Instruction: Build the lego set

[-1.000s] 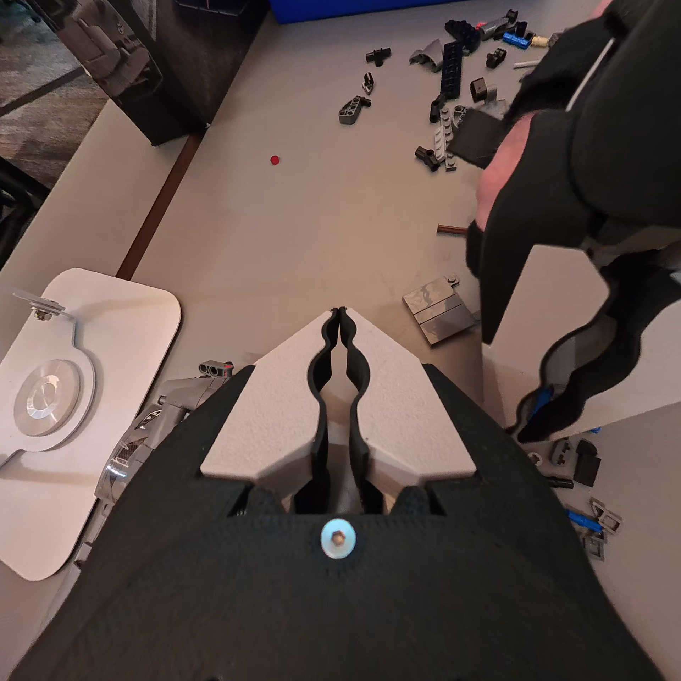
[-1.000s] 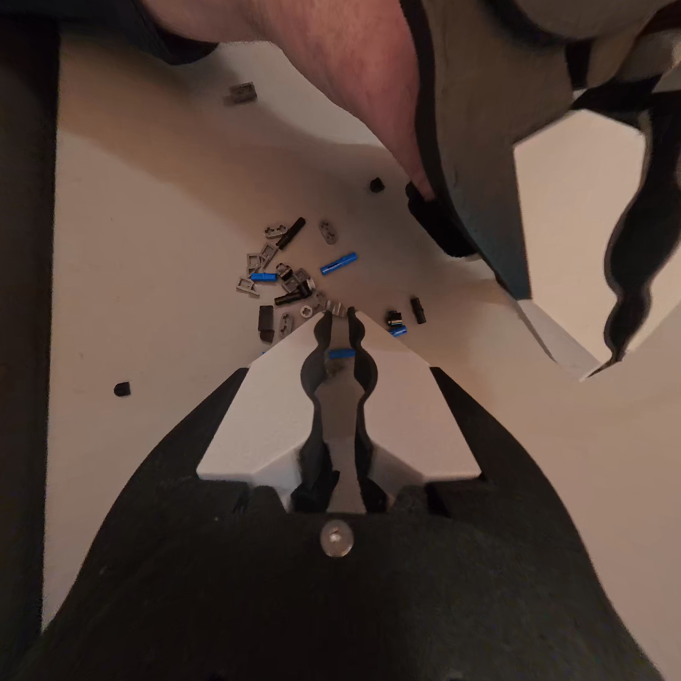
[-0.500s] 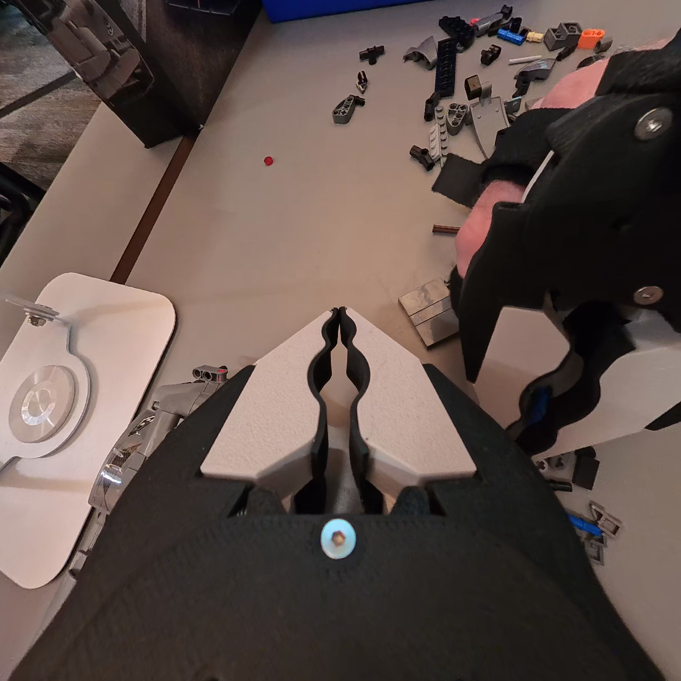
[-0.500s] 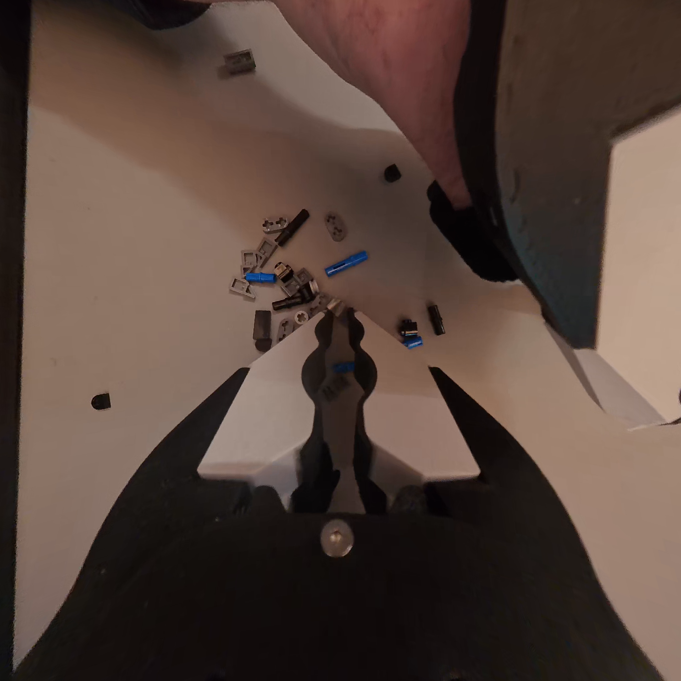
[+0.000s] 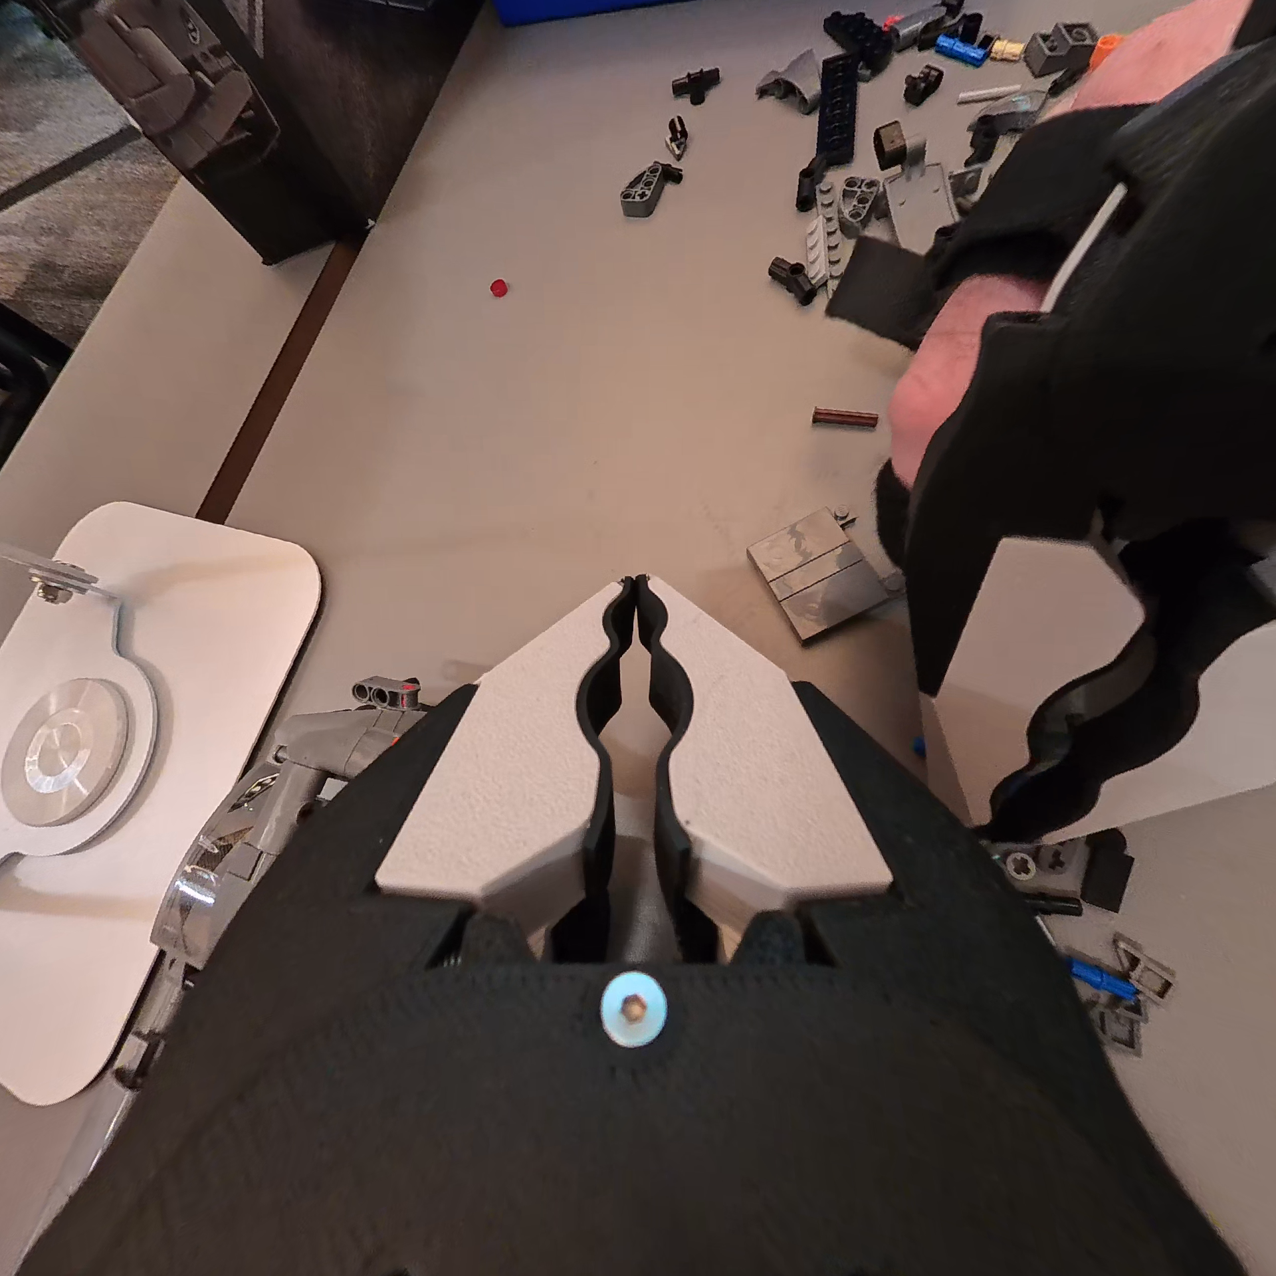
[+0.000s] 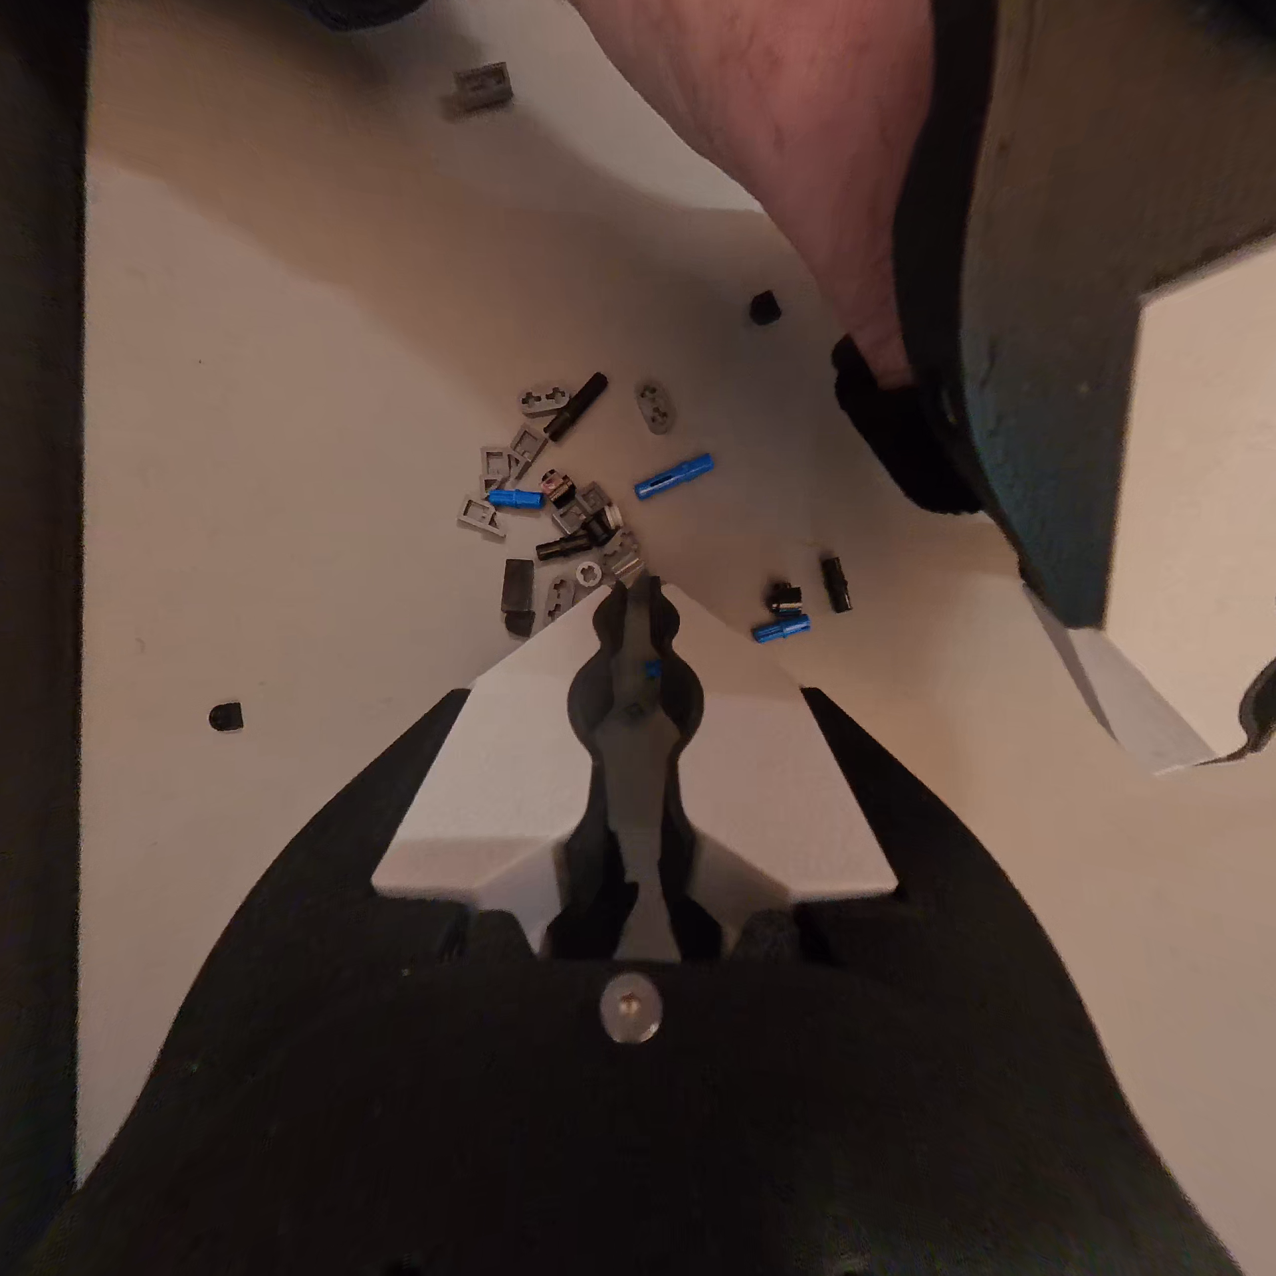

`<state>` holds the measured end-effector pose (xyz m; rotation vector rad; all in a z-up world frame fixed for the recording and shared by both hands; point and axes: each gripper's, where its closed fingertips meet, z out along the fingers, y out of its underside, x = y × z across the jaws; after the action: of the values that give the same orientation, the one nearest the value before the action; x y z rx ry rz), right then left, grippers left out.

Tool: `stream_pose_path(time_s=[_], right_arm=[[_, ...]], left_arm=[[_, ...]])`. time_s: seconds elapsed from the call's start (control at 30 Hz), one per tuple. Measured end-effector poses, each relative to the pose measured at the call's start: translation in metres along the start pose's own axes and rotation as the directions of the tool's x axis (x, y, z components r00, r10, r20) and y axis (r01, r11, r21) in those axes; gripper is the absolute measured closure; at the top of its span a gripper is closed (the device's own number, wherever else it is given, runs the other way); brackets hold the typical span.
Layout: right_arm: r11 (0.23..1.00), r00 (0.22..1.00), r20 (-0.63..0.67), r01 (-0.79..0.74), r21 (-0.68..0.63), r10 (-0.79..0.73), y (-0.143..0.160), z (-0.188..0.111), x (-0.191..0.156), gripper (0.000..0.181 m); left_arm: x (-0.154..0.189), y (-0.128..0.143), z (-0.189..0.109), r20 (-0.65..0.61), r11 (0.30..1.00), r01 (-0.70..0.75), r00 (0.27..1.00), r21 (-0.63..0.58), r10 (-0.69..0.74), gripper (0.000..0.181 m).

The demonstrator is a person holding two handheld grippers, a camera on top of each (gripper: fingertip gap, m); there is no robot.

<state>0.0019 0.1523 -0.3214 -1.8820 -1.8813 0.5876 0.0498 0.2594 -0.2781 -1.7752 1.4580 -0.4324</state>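
Left wrist view shows no legible writing on the dark box (image 5: 228, 117) at the pale grey desk (image 5: 552, 414), carpet beyond. Left gripper (image 5: 635, 583) jaws together, empty. Right gripper (image 6: 639, 590) has dropped closer to the loose lego pieces (image 6: 552, 497), jaws clamped on a small grey piece with blue pin (image 6: 645, 673).

Your left gripper (image 5: 636, 583): tips closed, empty, above table (image 5: 552, 428) | right gripper (image 5: 994, 822): tips down among small pieces (image 5: 1036, 863) | grey tile plate (image 5: 818, 573) between both | grey model (image 5: 304, 773) beside white board (image 5: 207, 621)
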Motion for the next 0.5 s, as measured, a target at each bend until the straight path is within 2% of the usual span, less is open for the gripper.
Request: stream_pose_path(time_s=[0.5], right_arm=[[1.0,1.0,-0.019,0.001,-0.006,-0.001,0.005,-0.024,0.003,0.177]], left_arm=[[0.0,0.001,-0.001,0.001,1.0,-0.005,1.0,0.003,0.005,0.181]])
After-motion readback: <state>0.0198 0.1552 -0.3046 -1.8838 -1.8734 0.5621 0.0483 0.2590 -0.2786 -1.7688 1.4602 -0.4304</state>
